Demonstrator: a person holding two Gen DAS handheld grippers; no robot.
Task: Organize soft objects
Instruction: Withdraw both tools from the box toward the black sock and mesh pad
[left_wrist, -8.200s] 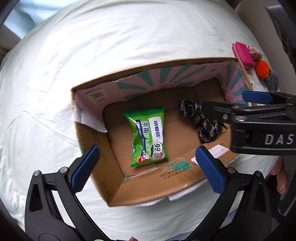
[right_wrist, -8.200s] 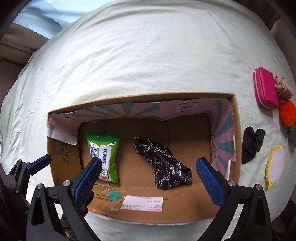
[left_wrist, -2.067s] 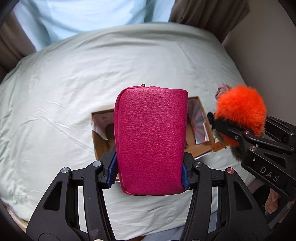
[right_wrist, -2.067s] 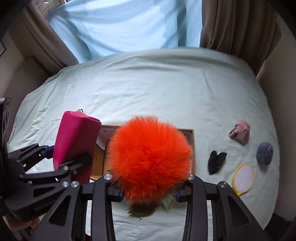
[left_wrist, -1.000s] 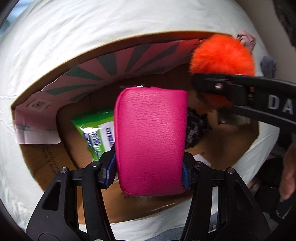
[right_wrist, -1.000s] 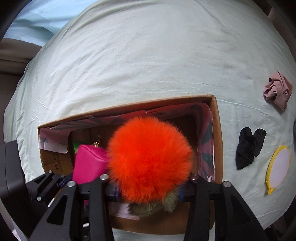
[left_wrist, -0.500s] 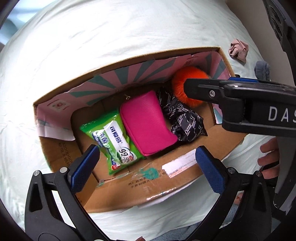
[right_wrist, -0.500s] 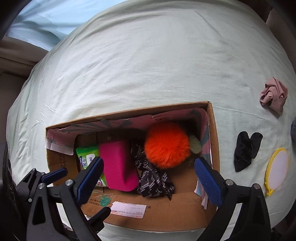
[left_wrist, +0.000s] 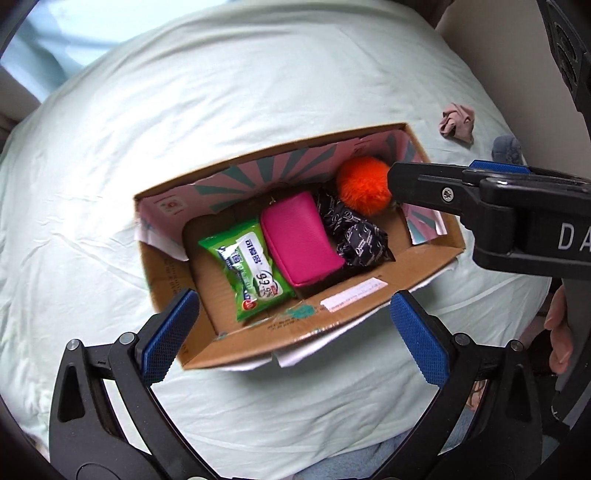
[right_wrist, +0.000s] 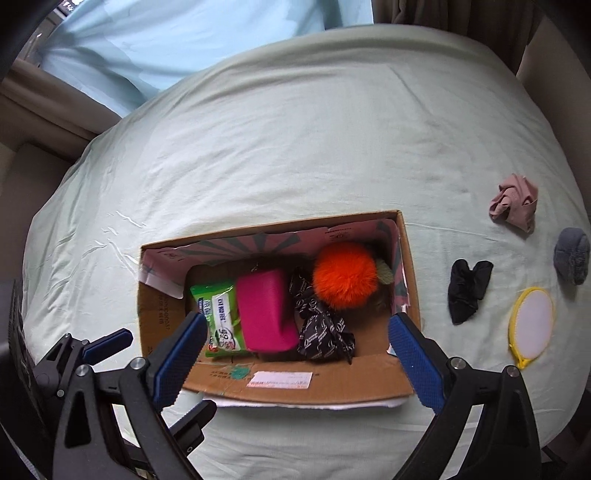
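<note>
- The bed sheet (right_wrist: 295, 140) is pale green-white and a little wrinkled; it covers the whole surface below both grippers.
- Beyond the far edge of the bed hangs a light blue curtain (right_wrist: 177, 40), with brown drapes at its sides.
- The cardboard box (right_wrist: 369, 380) lies open on the sheet, directly below and ahead of both grippers; its inner walls show a pink and green ray pattern.
- The left gripper (left_wrist: 291, 332) has its jaws spread wide and holds nothing; the box is under the gap between them.
- The right gripper (right_wrist: 295, 354) is also wide open and empty, above the near wall of the box.
- Inside the box, from the left gripper's side to the right gripper's side: a green wipes pack (left_wrist: 251, 269), a pink pouch (left_wrist: 299, 236), a black patterned cloth (left_wrist: 354, 232) and an orange pompom (right_wrist: 343, 275).
- To the right of the right gripper, on the sheet outside the box, lie a black cloth (right_wrist: 467, 290), a yellow-rimmed round pouch (right_wrist: 532, 325), a dusty pink cloth (right_wrist: 513, 203) and a grey fluffy thing (right_wrist: 571, 254).
- The pompom is partly hidden behind the right gripper's finger in the left view.
- A greenish piece touches the pompom; I cannot tell what it is.
- A hand (left_wrist: 559, 325) shows at the right edge of the left view, cut off.
</note>
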